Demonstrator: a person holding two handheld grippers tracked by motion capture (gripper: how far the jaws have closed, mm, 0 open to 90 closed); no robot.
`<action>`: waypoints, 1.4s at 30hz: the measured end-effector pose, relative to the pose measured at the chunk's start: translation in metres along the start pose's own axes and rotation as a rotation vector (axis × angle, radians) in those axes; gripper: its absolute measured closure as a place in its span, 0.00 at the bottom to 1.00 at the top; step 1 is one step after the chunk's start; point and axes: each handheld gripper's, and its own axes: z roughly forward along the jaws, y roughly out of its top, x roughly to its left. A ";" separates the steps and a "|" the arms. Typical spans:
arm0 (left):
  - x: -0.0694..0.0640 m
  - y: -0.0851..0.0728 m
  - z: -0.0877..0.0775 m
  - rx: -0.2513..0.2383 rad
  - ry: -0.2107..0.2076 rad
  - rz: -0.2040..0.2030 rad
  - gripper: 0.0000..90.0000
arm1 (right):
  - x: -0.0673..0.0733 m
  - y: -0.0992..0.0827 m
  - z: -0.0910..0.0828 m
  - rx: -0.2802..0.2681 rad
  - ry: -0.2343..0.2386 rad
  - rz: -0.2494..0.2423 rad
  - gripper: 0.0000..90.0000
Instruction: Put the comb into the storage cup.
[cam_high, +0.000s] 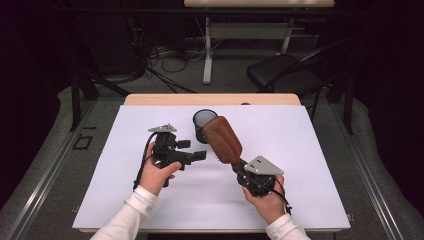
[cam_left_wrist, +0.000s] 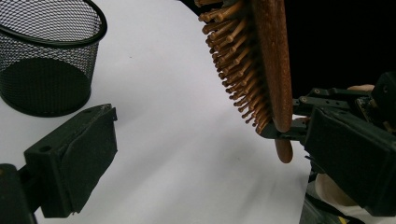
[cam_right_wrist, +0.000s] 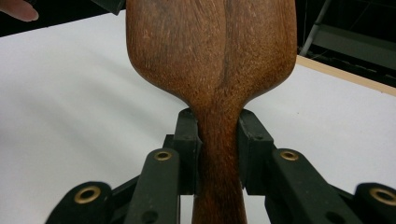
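Note:
A wooden paddle hairbrush (cam_high: 222, 139) hangs tilted above the white table top (cam_high: 300, 150), its brown back up and its bristles facing down and left. My right gripper (cam_high: 240, 169) is shut on its handle; in the right gripper view both pads (cam_right_wrist: 187, 140) press the narrow neck of the hairbrush (cam_right_wrist: 215, 56). My left gripper (cam_high: 194, 149) points right toward the bristles, open and holding nothing. The left gripper view has its jaws wide apart around bare table, with the hairbrush (cam_left_wrist: 261, 65) ahead. A black mesh cup (cam_high: 204, 121) stands upright just behind the brush head.
The mesh cup (cam_left_wrist: 46, 60) sits close to the left gripper's left jaw. Beyond the table's wooden far edge (cam_high: 212, 99) are a black chair (cam_high: 285, 72), another table's white legs (cam_high: 207, 50) and floor cables. A fingertip (cam_right_wrist: 18, 9) shows at the right gripper view's top left.

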 end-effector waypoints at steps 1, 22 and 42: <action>0.000 0.001 0.000 0.002 -0.004 -0.002 0.03 | 0.000 0.000 0.000 -0.001 0.000 0.000 0.80; -0.009 0.019 0.024 0.054 -0.040 -0.017 0.05 | 0.004 -0.001 0.001 -0.001 0.012 -0.011 0.80; -0.012 0.033 0.040 0.047 -0.062 -0.050 0.11 | 0.006 0.000 0.000 -0.019 0.014 -0.014 0.80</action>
